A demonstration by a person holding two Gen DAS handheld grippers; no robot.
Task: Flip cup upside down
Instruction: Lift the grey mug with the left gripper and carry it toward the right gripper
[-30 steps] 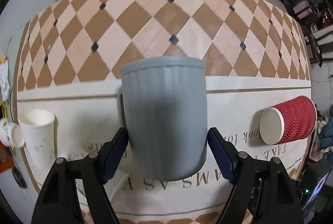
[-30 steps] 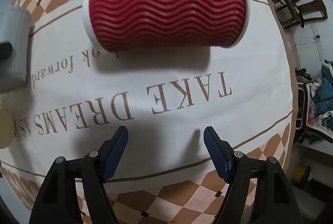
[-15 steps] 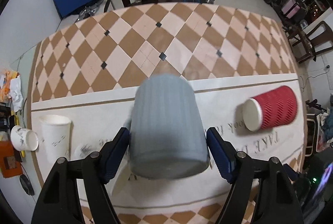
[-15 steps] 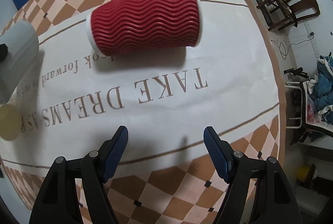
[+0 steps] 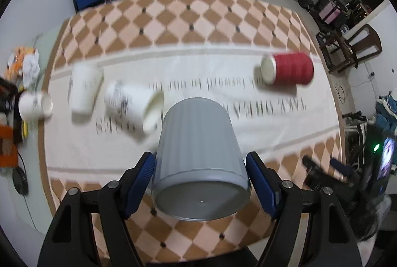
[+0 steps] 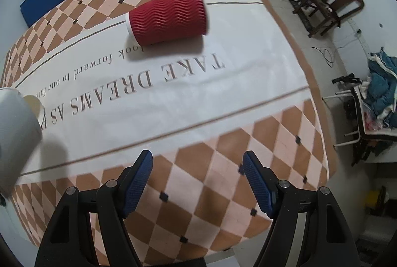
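My left gripper [image 5: 200, 177] is shut on a grey ribbed cup [image 5: 198, 150] and holds it high above the table, tilted so its flat base faces the camera and its mouth points away and down. The grey cup also shows at the left edge of the right wrist view [image 6: 15, 133]. My right gripper [image 6: 197, 177] is open and empty, above the near checked part of the tablecloth. A red ribbed paper cup [image 6: 168, 16] lies on its side on the white band, far ahead of the right gripper; it shows in the left wrist view [image 5: 287, 68] too.
A checked tablecloth [image 5: 173, 18] with a white lettered band covers the table. A white paper cup [image 5: 84, 90] stands at the left, another [image 5: 134, 108] lies on its side beside it, a third [image 5: 34, 105] lies at the table's left edge. Chairs and clutter surround the table.
My left gripper has risen and pulled back with the grey cup, tipping it so its base now faces me. My right gripper has drawn back from the red cup.
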